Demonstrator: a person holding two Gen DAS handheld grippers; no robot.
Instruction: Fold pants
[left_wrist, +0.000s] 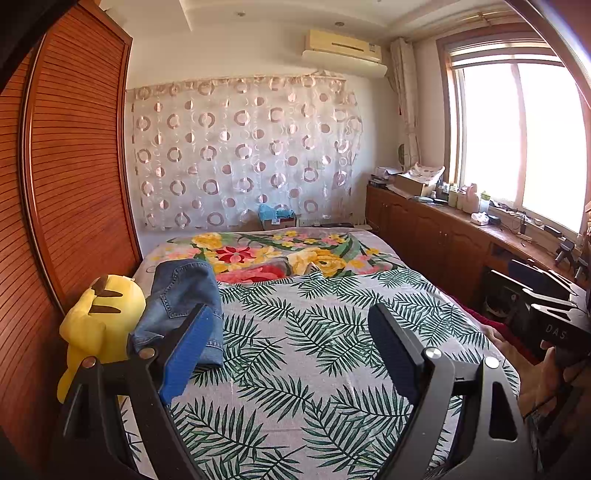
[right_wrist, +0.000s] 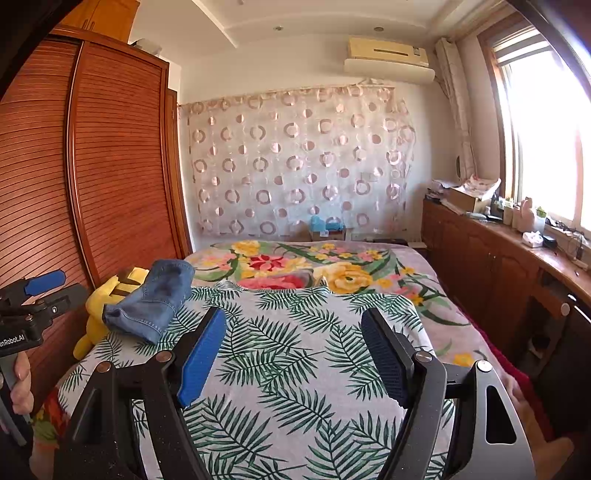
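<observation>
Both claws hang over the near end of the bed (left_wrist: 332, 369) with jaws spread wide and nothing between them: the left claw (left_wrist: 291, 350) and the right claw (right_wrist: 295, 350) each frame only bare leaf-print cover. From the right wrist view the left claw (right_wrist: 44, 288) also shows at the far left, held by a hand (right_wrist: 20, 376), its blue pads apart.

The pants (left_wrist: 184, 299) are blue denim, already bundled into a short, thick, folded stack with a stitched hem facing the near side and a darker patch on top. They lie by the bed's left edge, about midway along it, leaning against a yellow plush toy (left_wrist: 99, 325) that sits at that edge beside the wooden wardrobe (left_wrist: 74, 166).

In the left wrist view the pants sit just beyond and partly behind the left finger's blue pad. In the right wrist view the pants (right_wrist: 151, 295) lie ahead and to the left, apart from that claw.

Most of the leaf-print cover, from the middle to the right edge, is bare. A floral blanket (left_wrist: 280, 258) covers the far end. A low wooden cabinet (left_wrist: 436, 236) runs along the right side under the window
</observation>
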